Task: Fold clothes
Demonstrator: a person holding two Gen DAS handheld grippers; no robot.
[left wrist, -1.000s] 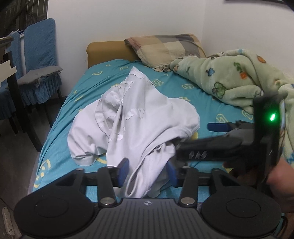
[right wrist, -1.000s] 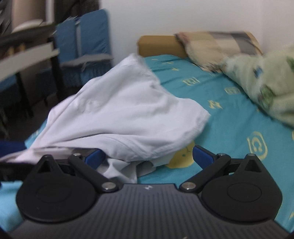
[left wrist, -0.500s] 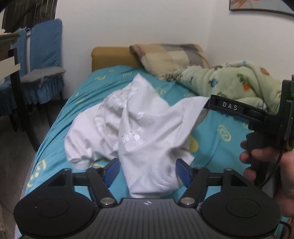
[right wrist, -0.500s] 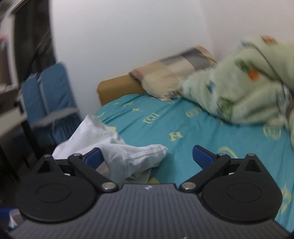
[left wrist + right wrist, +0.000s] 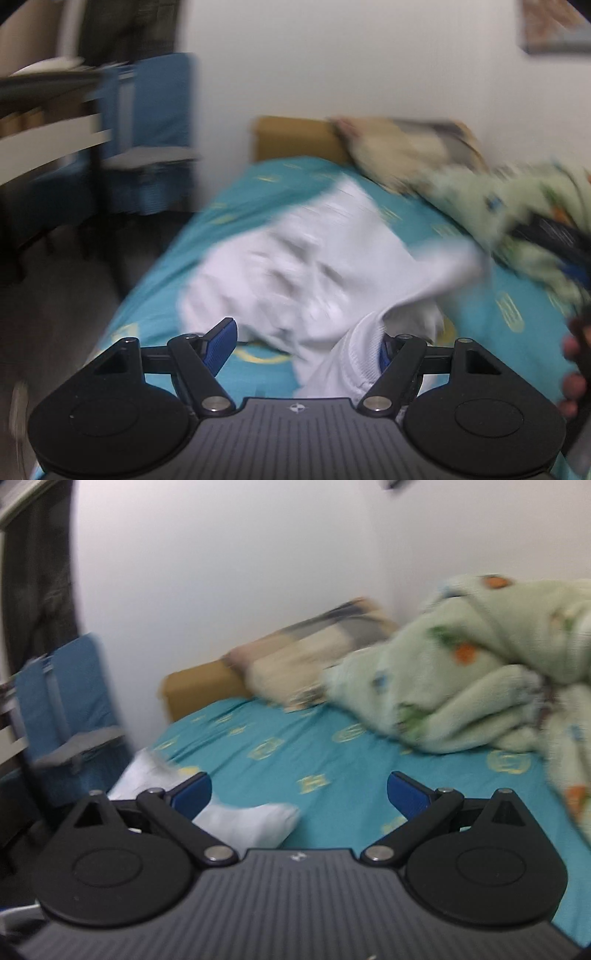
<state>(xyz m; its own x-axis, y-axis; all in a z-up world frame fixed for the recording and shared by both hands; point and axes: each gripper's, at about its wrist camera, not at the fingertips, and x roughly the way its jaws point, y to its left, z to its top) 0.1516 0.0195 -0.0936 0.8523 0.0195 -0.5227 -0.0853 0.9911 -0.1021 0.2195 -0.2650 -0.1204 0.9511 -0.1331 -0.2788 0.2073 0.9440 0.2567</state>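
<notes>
The shirt (image 5: 317,266), a white garment, lies crumpled on the bed (image 5: 236,373), across the teal sheet, nearer the bed's left edge as the left wrist view shows it. One fold of the shirt stretches toward the right side of that view; another fold runs down between the fingers of the left claw (image 5: 306,343).

Left claw: jaws stand wide apart. The shirt's ribbed edge rests against the right blue pad (image 5: 384,354); the left pad is clear of the cloth. No pinch on the fabric is visible.

Right claw (image 5: 299,794): jaws stand wide apart above the sheet. A white corner of the shirt (image 5: 251,823) lies below and beside its left finger (image 5: 192,794); contact cannot be determined. Nothing lies between the pads at grip height.

In the left wrist view, the right claw's dark body appears at the far right edge, blurred, with part of a hand (image 5: 576,369) below it.

Surroundings: a green blanket (image 5: 480,672) is heaped on the bed's far right side; a pillow (image 5: 317,661) lies at the head of the bed against the wall; a blue chair (image 5: 155,129) stands beside the bed on the left
</notes>
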